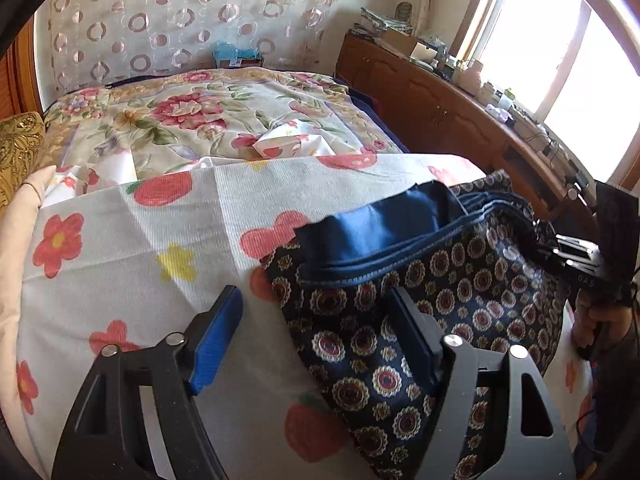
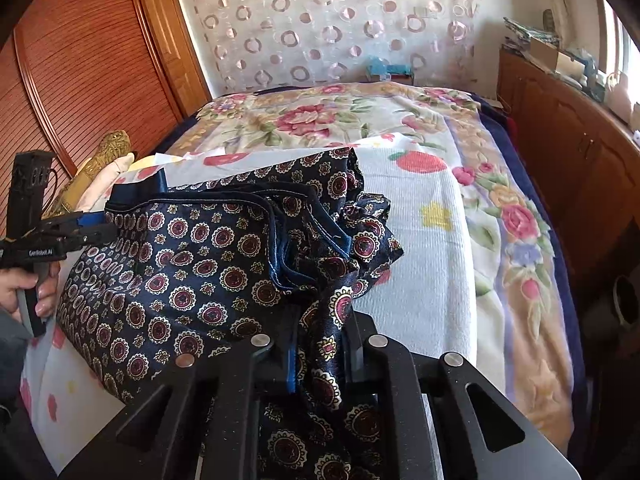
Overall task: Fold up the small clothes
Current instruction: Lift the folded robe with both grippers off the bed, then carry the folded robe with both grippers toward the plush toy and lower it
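- Patterned garment, dark navy with red-and-cream medallions and a plain blue band, lies rumpled on the white flower-print sheet that covers the near part of the bed.
- Its right end is bunched and gathered into the right gripper; the fingers stand narrow with a fold of the garment pinched between them, and the cloth runs on below, hiding the blue pads almost wholly.
- At the garment's left edge the left gripper has its fingers wide; one blue pad hangs over the bare sheet just beside the garment, the other finger over the garment itself. Whether either tip touches the cloth cannot be told.
- In the right wrist view a hand grips the left gripper's handle beside the garment; only part of the hand shows, cut by the picture's edge.
- How the garment is shaped, and what kind it is, cannot be made out: folds cover each other.
- Beyond the garment a rose-print bedspread reaches to a ring-patterned curtain.
- Small things on the wooden cabinet, right of the garment, are washed out by window glare.
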`<state>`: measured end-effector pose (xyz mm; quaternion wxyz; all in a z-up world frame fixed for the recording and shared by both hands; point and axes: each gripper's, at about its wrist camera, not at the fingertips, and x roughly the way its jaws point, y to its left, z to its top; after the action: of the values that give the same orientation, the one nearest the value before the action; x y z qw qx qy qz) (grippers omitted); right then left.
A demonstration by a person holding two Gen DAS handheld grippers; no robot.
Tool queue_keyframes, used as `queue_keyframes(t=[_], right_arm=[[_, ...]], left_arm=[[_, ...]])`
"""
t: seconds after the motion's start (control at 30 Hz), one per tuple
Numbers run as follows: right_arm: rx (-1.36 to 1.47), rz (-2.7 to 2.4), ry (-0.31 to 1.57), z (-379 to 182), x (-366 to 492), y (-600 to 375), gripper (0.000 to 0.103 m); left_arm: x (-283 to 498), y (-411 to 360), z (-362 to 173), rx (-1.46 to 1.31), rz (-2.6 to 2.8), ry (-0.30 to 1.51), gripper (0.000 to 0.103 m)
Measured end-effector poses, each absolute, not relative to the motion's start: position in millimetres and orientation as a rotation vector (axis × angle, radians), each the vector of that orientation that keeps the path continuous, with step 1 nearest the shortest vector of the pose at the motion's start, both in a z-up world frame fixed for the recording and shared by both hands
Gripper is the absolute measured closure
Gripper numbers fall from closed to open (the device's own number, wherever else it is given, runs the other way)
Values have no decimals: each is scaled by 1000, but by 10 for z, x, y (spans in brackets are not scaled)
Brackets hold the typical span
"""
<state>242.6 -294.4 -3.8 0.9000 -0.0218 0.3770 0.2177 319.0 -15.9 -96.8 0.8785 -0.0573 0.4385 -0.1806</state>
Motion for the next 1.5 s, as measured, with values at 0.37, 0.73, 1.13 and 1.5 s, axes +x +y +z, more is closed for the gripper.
queue_keyframes(t=[0.37,0.73,1.13,1.5], right_arm=[[-84,415,693,19,2243,-2830,93],[-134,439,560,324,2068,-2630,94],[-300,632,416,732,2088,-1538,94],[-499,826,287,1089,2782,-146,94]], left_arm=[[3226,-326,-894,-83,-401,899,92],[2787,-30,-290,-111,-389,714,94],[2254,992,177,-191,-214,532,95],[1920,2003,110,-280,56,426,95]])
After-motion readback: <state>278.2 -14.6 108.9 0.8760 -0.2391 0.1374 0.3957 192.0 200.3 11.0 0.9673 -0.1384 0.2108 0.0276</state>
